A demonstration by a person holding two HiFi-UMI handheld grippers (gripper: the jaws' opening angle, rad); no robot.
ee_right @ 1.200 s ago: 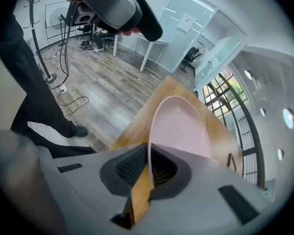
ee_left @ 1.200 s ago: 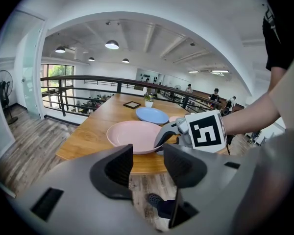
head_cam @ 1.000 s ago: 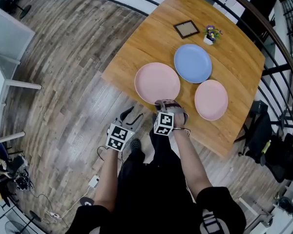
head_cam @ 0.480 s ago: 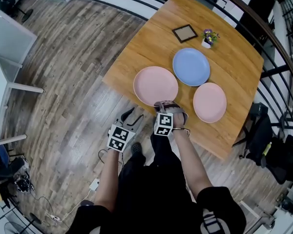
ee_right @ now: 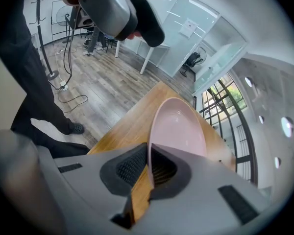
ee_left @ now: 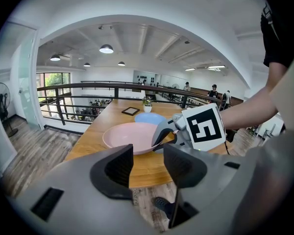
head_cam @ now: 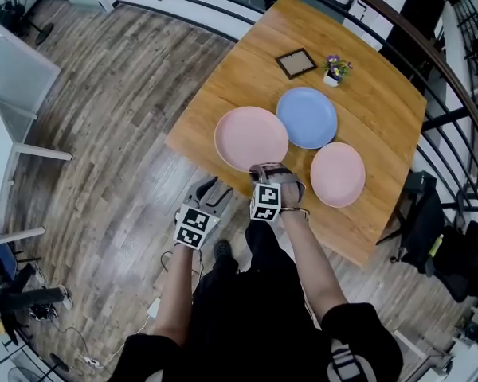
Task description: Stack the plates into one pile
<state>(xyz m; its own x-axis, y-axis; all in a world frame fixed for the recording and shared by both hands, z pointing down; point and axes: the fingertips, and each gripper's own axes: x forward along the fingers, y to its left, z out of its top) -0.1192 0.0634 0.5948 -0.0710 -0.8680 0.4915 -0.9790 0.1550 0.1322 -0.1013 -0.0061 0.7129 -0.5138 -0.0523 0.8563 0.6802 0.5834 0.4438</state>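
- Pink and wide, the large pink plate (head_cam: 251, 138) lies near the front edge of the wooden desk (head_cam: 382, 110), with its near rim at that edge.
- The right gripper (head_cam: 269, 170) reaches over the desk's front edge, and its jaws are pressed together on that near rim. In the right gripper view the rim of the plate (ee_right: 179, 126) runs edge-on between the ribbed pads (ee_right: 130, 168).
- Whether the plate is clear of the wood or resting on it, I cannot tell.
- The left gripper (head_cam: 209, 191) hangs over the plank floor (head_cam: 119, 94), just off the desk's edge and beside the right one. Its jaws are spread, with nothing between them.
- The blue plate (head_cam: 307, 117) sits flat just beside the large pink plate, on the far right of it.
- A small pink plate (head_cam: 338, 173) lies flat near the blue plate, towards the desk's right edge and apart from the other two.
- Further back stand a dark picture frame (head_cam: 295, 63) and a small flower pot (head_cam: 332, 70), near each other.
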